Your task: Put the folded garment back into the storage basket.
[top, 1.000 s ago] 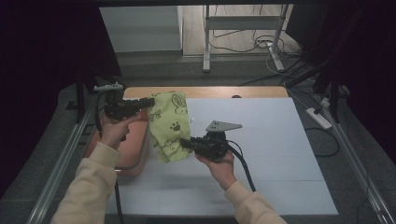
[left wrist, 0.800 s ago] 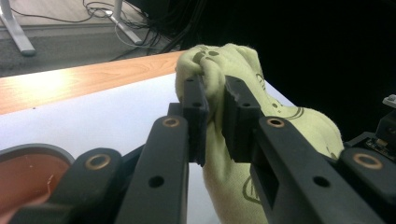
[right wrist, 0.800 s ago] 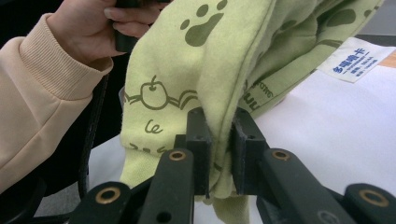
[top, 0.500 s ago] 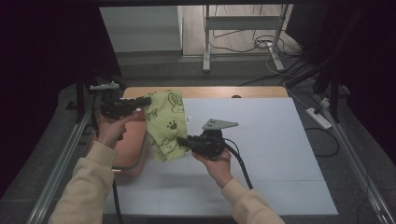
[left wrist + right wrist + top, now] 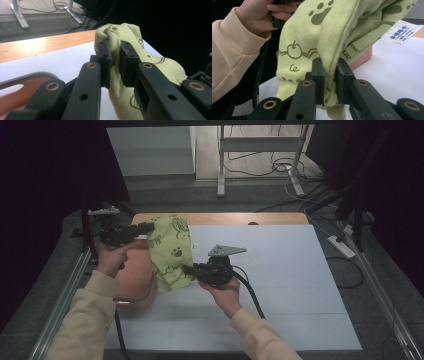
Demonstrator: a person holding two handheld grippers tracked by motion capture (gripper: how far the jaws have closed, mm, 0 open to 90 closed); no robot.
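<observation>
Where tongs (image 5: 329,75) pinch, cloth (image 5: 324,32) hidden.

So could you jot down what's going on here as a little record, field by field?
Item handled: yellow-green cloth printed with paw and apple drawings
Cloth state: lifted off the table, hanging between the two claws
Left claw: shut on the cloth's upper bunch
Right claw: shut on the cloth's lower edge
Label: white tag sewn on the cloth
Beneath: red-brown tray at the white table's left edge
</observation>
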